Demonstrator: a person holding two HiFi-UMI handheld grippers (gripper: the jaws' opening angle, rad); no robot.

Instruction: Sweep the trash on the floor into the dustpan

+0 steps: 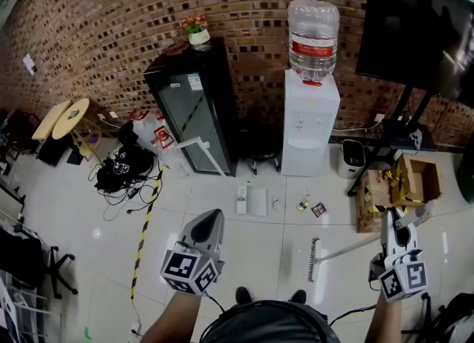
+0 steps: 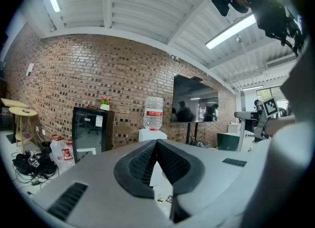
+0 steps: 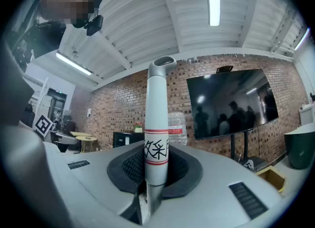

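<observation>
Both grippers are pale grey with black ribbed fingers: left gripper, right gripper. Each carries a black-and-white square-marker cube. Between the right fingers stands a white broom handle with two red bands framing black characters. Ahead of the fingers, the glossy tiled floor is white, crossed left of the left fingers by a yellow-and-black striped tape. Beyond the fingers lie a pale grey dustpan, a dark wrapper with red print and a yellowish scrap. The brick wall is red-brown with pale mortar.
</observation>
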